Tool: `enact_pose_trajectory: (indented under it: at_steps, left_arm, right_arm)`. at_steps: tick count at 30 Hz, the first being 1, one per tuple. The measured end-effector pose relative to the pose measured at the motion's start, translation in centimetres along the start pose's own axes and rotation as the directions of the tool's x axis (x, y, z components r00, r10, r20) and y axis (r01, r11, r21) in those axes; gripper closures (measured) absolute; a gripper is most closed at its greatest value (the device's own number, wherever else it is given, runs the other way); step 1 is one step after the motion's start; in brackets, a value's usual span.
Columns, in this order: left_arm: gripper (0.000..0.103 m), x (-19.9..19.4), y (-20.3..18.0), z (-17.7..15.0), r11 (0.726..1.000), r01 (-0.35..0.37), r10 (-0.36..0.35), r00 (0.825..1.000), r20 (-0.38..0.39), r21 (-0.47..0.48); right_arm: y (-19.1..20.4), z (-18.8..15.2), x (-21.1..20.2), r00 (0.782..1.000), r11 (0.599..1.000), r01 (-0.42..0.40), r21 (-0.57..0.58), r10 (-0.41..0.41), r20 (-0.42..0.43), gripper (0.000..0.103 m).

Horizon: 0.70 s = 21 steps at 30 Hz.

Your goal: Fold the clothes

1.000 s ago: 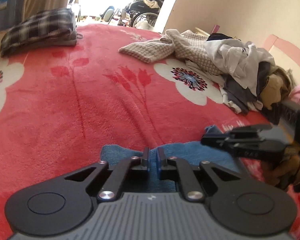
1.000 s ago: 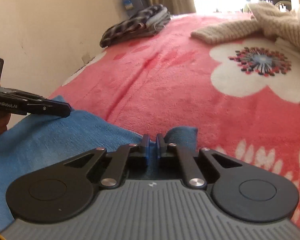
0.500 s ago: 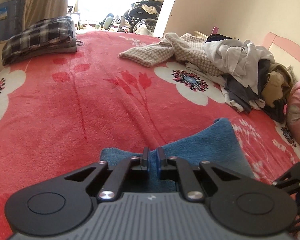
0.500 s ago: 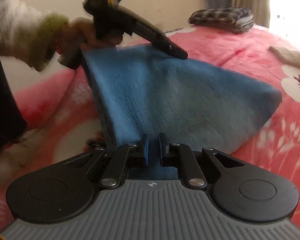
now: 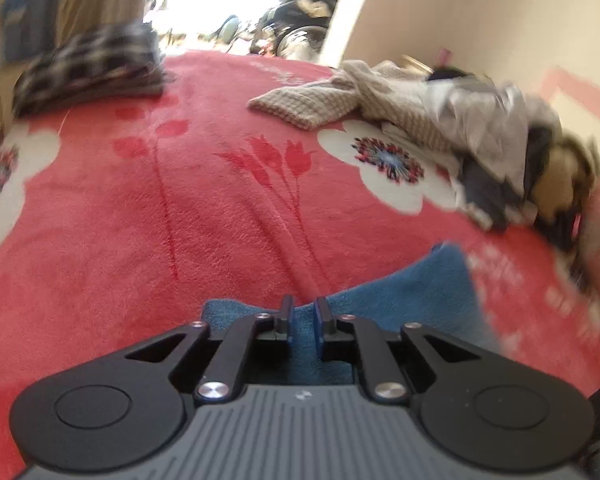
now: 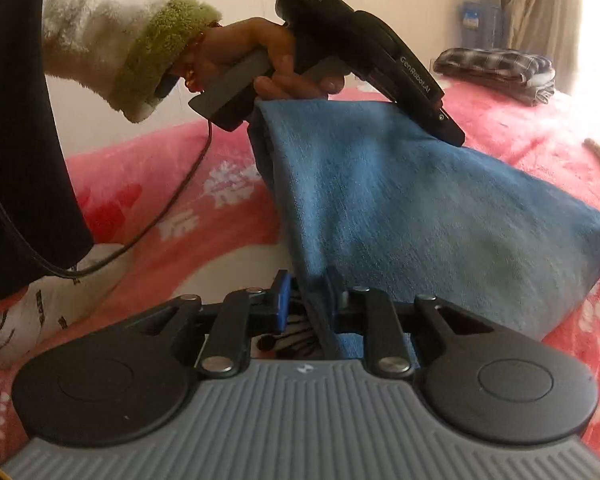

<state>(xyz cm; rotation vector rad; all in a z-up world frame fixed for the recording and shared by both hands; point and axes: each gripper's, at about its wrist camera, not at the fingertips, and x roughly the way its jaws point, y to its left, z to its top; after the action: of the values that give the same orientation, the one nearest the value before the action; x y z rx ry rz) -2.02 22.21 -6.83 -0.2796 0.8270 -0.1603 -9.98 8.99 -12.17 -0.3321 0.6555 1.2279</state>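
Both grippers' jaws have just been opening, letting go of the soft blue fleece cloth now lying folded on the red flowered blanket. The left gripper and right gripper are standing slightly parted, fabric loose between them; this fold seems finished.
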Motion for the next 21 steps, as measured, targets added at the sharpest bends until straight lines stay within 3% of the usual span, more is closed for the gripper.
enact_pose_trajectory:
  at_steps: [2,5,11,13,15,16,21]
  left_arm:
    - [0.075,-2.2,-0.5,0.7,1.000,0.016,-0.015,0.999,0.048,-0.015]
    - [0.074,-5.0,-2.9,0.6,0.994,0.041,-0.047,0.997,0.053,0.100]
    - [0.072,-7.2,-5.8,-2.7,0.958,0.165,-0.140,0.983,-0.119,0.236]
    - [0.071,-6.7,-5.4,-4.1,0.959,0.152,-0.113,0.979,-0.171,0.238]
    - [0.077,-5.2,-4.2,-5.4,0.969,0.083,-0.033,0.977,-0.213,0.231]
    - [0.089,-4.9,-3.8,-5.5,0.973,0.083,-0.036,0.976,-0.215,0.214]
    - [0.091,-3.5,-1.6,-6.1,0.988,0.083,-0.052,0.972,-0.227,0.129]
  right_arm:
    - [-0.2,0.2,0.1,1.000,1.000,-0.007,0.026,0.007,-0.009,0.086]
    - [0.3,-0.3,0.1,1.000,1.000,0.003,0.025,-0.003,0.000,0.086]
    - [0.0,-0.7,0.2,1.000,0.998,-0.007,0.063,0.006,0.013,0.085]
    - [0.0,-0.7,0.1,1.000,0.998,-0.006,0.061,0.005,0.013,0.085]
    - [0.0,-0.7,0.0,1.000,0.998,-0.006,0.064,0.005,0.015,0.085]
    - [-0.1,-0.7,0.0,1.000,0.998,-0.006,0.065,0.005,0.016,0.085]
    - [0.4,-0.4,-0.2,1.000,0.998,0.002,0.066,-0.002,0.005,0.085]
